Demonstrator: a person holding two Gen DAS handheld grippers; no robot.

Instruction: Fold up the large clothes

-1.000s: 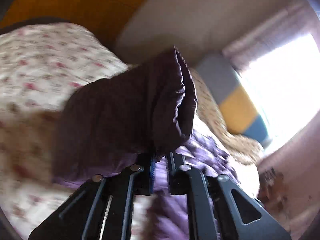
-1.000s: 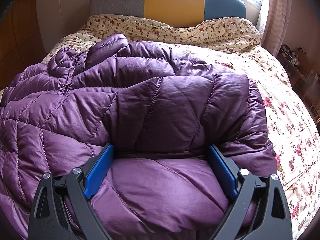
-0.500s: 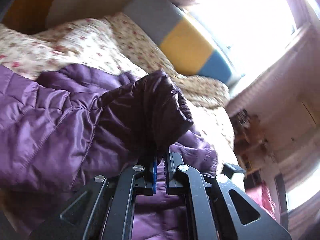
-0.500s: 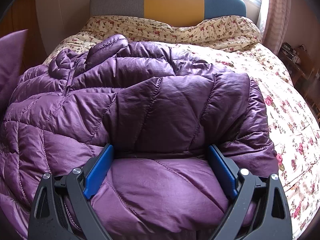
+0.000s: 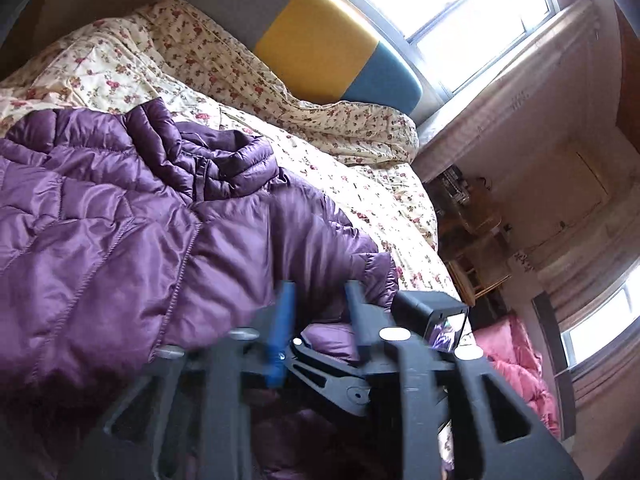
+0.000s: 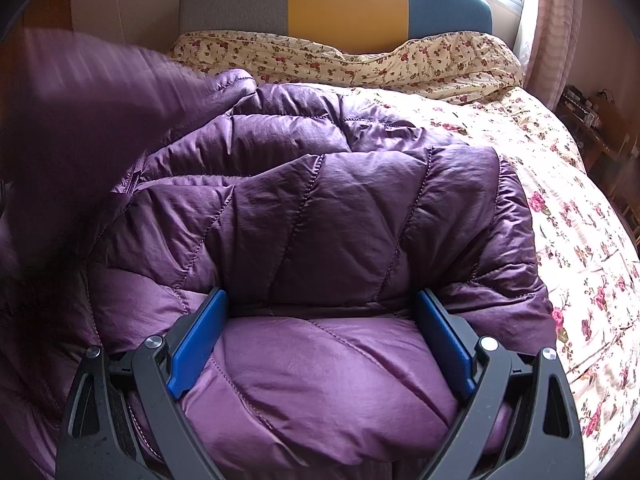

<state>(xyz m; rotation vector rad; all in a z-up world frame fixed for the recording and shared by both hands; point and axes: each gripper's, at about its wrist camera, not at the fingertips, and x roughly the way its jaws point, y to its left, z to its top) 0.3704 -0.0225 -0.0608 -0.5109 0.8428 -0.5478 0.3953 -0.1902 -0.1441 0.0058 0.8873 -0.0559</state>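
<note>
I am working over a bed covered with a cream quilt printed with small red flowers. A purple quilted jacket lies spread across the bed, its collar toward the headboard, which has grey, yellow and blue panels side by side. My right gripper rests low on the near part of the jacket, its jaws spread wide with a puffy fold bulging between the blue pads; the pads touch the fabric at either side but do not pinch it. At the left edge of the right wrist view a blurred purple sleeve hangs in the air above the jacket. My left gripper is over the jacket's right side, its jaws parted with a gap between them and nothing caught there; it is blurred, so finer detail cannot be told. Just beyond it, the black frame and camera of the right gripper show. Behind the headboard is a bright window with a pale pink curtain beside it. To the right of the bed stand cluttered wooden furniture and a heap of pink bedding under a second window.
</note>
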